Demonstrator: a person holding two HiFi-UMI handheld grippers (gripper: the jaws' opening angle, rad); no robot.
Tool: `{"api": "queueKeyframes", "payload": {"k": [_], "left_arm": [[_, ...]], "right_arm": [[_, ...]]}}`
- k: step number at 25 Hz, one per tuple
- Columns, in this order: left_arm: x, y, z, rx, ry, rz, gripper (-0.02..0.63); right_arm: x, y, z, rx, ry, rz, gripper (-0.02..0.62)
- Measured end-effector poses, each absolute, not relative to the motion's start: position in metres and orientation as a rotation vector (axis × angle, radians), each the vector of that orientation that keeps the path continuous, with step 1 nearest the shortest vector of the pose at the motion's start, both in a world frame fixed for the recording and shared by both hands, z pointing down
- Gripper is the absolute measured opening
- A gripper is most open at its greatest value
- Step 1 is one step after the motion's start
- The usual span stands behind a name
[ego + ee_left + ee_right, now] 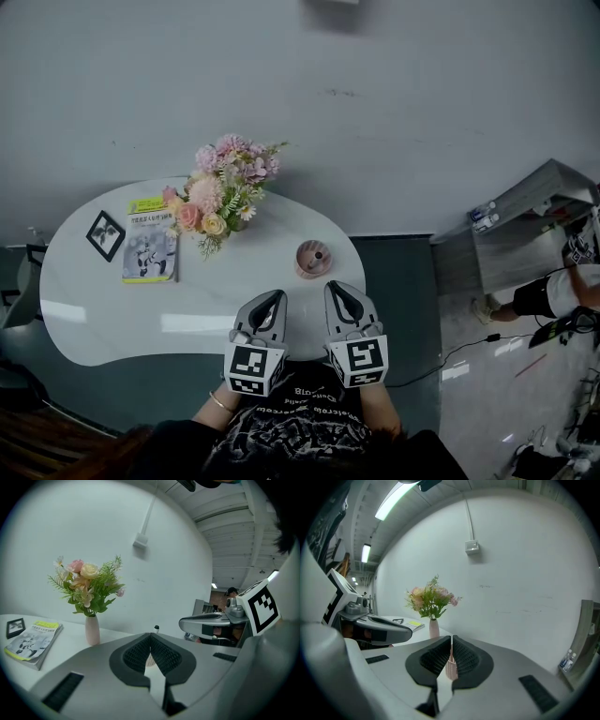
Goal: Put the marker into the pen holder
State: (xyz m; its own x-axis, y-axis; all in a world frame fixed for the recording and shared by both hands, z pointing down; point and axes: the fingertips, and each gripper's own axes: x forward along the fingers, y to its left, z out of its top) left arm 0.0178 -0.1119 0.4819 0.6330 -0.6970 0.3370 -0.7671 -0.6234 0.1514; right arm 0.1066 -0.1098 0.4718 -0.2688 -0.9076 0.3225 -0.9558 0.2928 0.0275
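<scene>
A pink mesh pen holder (pixel 312 259) stands on the white table (pixel 112 323) near its right end, and a dark-capped marker (pixel 156 628) sticks up out of it. Both grippers hover side by side at the table's front edge, just short of the holder. My left gripper (pixel 278 296) has its jaws together with nothing between them; the holder shows beyond its tips (pixel 150 635). My right gripper (pixel 336 287) is shut and empty too, and the pen holder (pixel 451 669) sits straight ahead past its tips (pixel 451 638).
A vase of pink flowers (pixel 225 202) stands at the back of the table, with a yellow-topped book (pixel 150 251) and a small black picture frame (pixel 105 234) to its left. A grey shelf (pixel 525 230) and a person's legs (pixel 548 292) are off to the right.
</scene>
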Motion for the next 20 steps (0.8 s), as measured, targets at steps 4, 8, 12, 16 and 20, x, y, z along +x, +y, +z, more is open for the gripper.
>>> {"api": "queueKeyframes", "payload": {"k": [4,8,12,16,20], "left_arm": [[0.0214,-0.1095,0.4818,2.588,-1.167,0.365,0.023],[0.0226,-0.1093,0.4815,2.593,-1.158,0.366,0.023],[0.0196,-0.1126,0.4819,2.591,-1.181,0.368,0.023],[0.0164,-0.1148,0.4824,2.604,-1.198,0.387,0.023],[0.0141,-0.1133,0.4842,2.589,-1.201,0.385,0.023]], "right_arm": [[0.106,-0.1095,0.4723,1.703,-2.288,0.253,0.031],[0.1049,-0.1104,0.4729,1.698,-2.288,0.253,0.028],[0.1036,-0.1109,0.4741,1.694,-2.281,0.245,0.028],[0.0996,-0.1111,0.476,1.678,-2.283,0.241,0.028],[0.097,-0.1119,0.4762,1.674,-2.282,0.253,0.028]]}}
